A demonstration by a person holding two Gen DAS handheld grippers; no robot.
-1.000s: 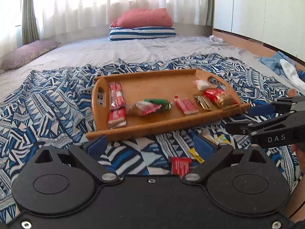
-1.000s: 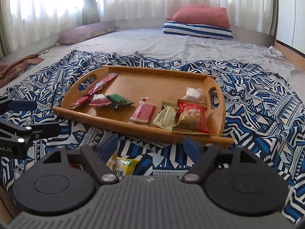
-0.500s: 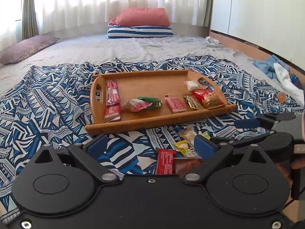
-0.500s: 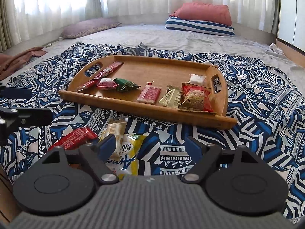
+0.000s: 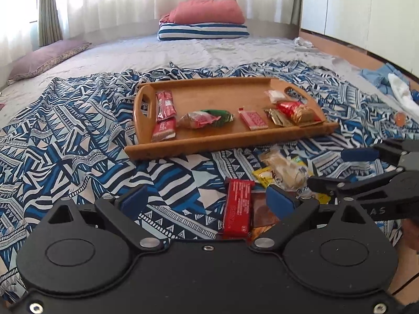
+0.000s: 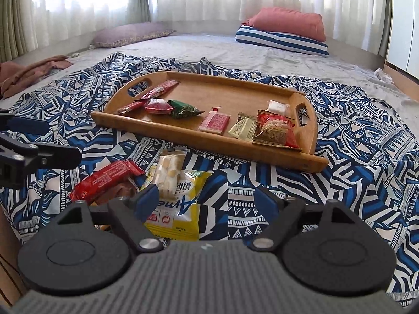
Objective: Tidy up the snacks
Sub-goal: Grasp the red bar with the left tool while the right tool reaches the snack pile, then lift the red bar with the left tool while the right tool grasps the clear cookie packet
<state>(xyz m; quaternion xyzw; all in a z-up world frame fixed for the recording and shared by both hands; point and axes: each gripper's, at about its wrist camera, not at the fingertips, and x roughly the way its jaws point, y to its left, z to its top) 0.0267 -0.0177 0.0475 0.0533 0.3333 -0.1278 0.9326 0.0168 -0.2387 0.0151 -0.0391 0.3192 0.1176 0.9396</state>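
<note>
A wooden tray (image 5: 214, 89) (image 6: 235, 89) with several snack packets in a row sits on a blue patterned blanket. Loose snacks lie in front of it: a red bar (image 5: 237, 206) (image 6: 104, 180), a brown packet (image 5: 262, 210), a clear biscuit pack (image 5: 284, 168) (image 6: 167, 175) and a yellow bag (image 6: 178, 209). My left gripper (image 5: 207, 200) is open and empty, just short of the red bar. My right gripper (image 6: 207, 200) is open and empty over the yellow bag's near end. Each gripper shows in the other's view.
The blue patterned blanket (image 5: 65, 136) covers a grey mattress. Pillows (image 5: 207, 21) lie at the far end, another (image 6: 131, 34) by the curtains. Clothes (image 5: 387, 81) lie at the right, a brown cloth (image 6: 28, 70) at the left. Wooden floor edge is beneath me.
Both grippers have drawn back from the tray. The loose snacks in front of the tray have come into full view. Both stay open.
</note>
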